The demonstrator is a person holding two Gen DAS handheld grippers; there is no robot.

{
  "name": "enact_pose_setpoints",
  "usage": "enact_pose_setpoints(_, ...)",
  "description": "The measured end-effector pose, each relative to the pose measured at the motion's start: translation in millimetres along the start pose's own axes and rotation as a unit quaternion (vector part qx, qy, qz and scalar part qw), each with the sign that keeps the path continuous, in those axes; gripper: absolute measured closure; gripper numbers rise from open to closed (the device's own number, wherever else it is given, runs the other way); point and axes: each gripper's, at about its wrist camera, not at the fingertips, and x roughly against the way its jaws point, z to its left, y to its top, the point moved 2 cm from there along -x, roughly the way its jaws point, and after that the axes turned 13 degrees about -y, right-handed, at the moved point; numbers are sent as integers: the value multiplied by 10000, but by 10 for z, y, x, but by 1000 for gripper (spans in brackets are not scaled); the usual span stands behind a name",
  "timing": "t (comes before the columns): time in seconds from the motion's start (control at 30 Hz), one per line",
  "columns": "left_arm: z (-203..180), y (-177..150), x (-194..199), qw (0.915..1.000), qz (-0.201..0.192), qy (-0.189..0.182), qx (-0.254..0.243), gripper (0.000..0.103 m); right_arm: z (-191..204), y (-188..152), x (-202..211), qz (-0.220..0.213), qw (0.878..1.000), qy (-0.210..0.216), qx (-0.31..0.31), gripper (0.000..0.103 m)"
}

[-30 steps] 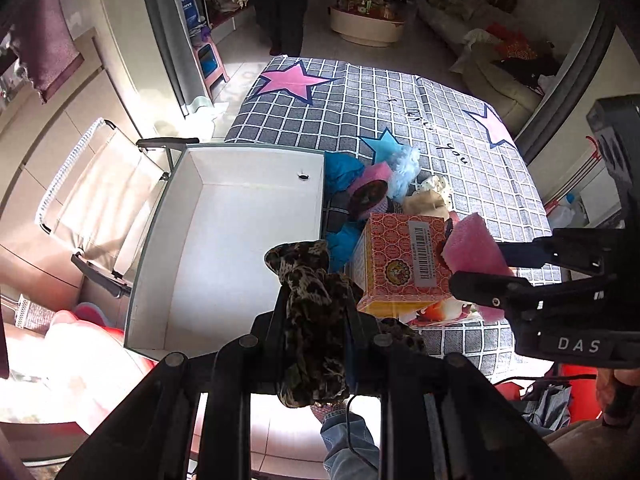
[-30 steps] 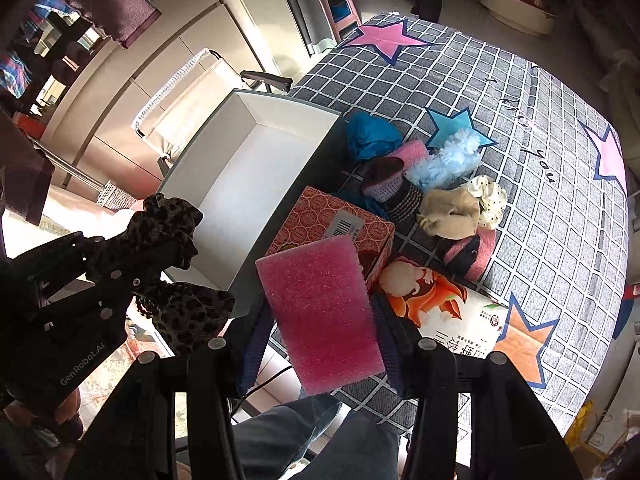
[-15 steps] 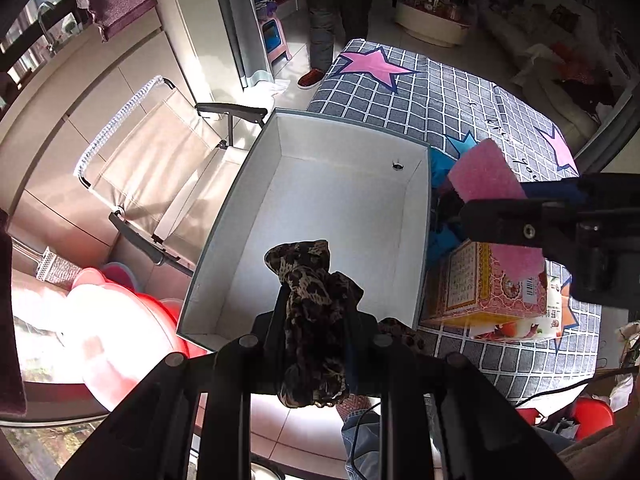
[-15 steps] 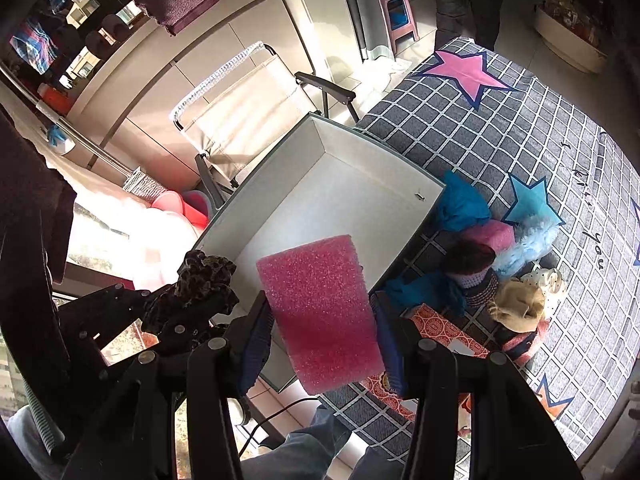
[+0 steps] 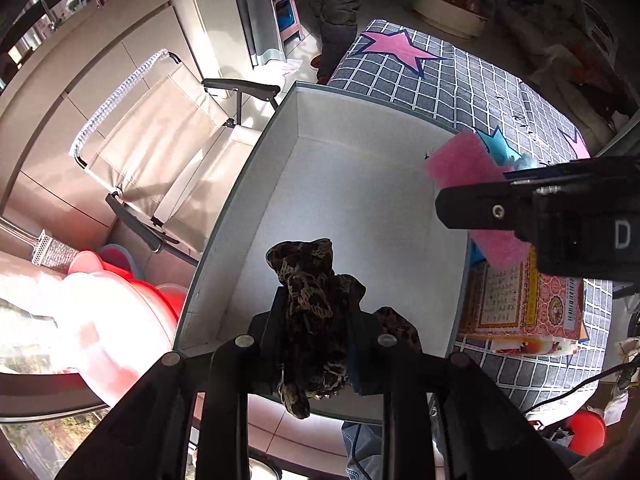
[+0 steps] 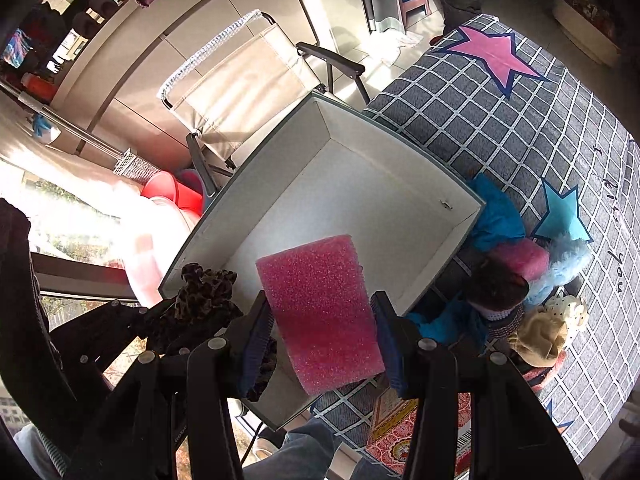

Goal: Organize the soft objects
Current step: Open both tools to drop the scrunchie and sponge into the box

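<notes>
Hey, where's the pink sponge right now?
The pink sponge is clamped in the right gripper, held over the near end of the white box, with the leopard-print scrunchie on its left.

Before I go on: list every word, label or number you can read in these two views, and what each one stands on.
"D": white letter on the right gripper's black body, cut off at the frame edge.
"you": handwritten script on the grid-patterned star cloth; the word before it is too distorted to read.
Orange patterned box: columns of print and a barcode, too small to read.
Left gripper: white lettering on its body, too dark and cut off to read.
</notes>
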Motion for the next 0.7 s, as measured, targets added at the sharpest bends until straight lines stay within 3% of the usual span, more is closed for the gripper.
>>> enact_pose_setpoints(0.07, -5, 6, -20, 9999, 30, 144, -76, 65, 16, 36, -26, 4, 9999, 93, 38, 50)
enact_pose_setpoints(0.1, -9, 0, -26, 9994, 33, 330, -116, 55, 19, 48, -34, -9, 9998, 189, 53, 48)
enact_pose_setpoints(0.17, 11, -17, -9, 9990, -83, 427, -94, 37, 8, 49, -33, -64, 9992, 382, 44, 23)
enact_pose_setpoints(0.2, 29, -16, 1, 9994, -122, 317, -11, 21, -10, 36, -31, -103, 9996, 266, 56, 2)
enact_pose_setpoints(0.3, 27, 7, -57, 9997, 81, 212, 80, 13, -121, -11, 44, -338, 9994, 86, -7, 0)
enact_pose_setpoints(0.37, 11, 50, -76, 9994, 180, -58, 294, 9, -241, -51, 119, -404, 9990, 62, -189, 0)
enact_pose_setpoints(0.5, -14, 301, 23, 9965, 15, -432, 709, 0, -530, -153, 277, -477, 9969, 17, -633, 0)
enact_pose_setpoints(0.7, -236, 661, 278, 9988, -382, -283, 137, 0, -892, -246, 482, -534, 9931, -125, -1036, 0)
